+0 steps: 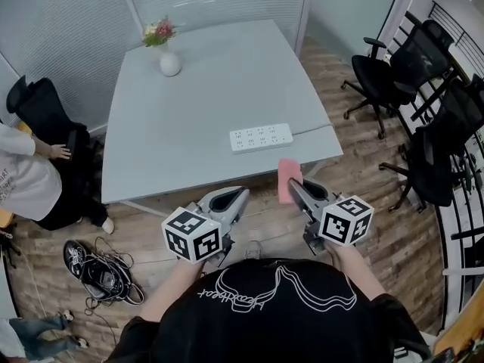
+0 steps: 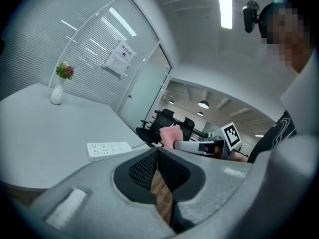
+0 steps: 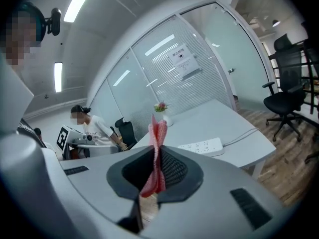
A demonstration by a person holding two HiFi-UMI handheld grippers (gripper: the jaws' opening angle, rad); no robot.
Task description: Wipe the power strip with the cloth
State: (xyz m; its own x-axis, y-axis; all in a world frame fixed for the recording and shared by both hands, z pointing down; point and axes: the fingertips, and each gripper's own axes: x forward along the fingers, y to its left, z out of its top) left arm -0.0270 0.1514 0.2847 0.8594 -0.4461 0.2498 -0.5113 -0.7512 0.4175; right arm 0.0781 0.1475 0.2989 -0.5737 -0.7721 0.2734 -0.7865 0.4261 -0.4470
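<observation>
Now gripping the cloth (image 1: 289, 178) in the right gripper (image 1: 295, 186), jaws closed on a folded pink edge standing up past the tips. Holding both grippers short of the bench (image 1: 189, 127), over the floor at its near edge. Nothing in the left gripper (image 1: 233, 197), pads pressed together. Ahead, lying flat near the bench's front-right edge: the strip (image 1: 261, 137), white, cord running off to the right, well apart from the cloth. Likely soft and light, that cloth, apt to flop or bunch under a push, so best gripped deep on the fold, as now, with enough left free to drag. Probably rigid and light, the strip, smooth-cased, prone to slide on the slick top when rubbed. Worth pinning at one end with the left gripper, on the casing and clear of the sockets, while wiping along its length. No wiping yet.
</observation>
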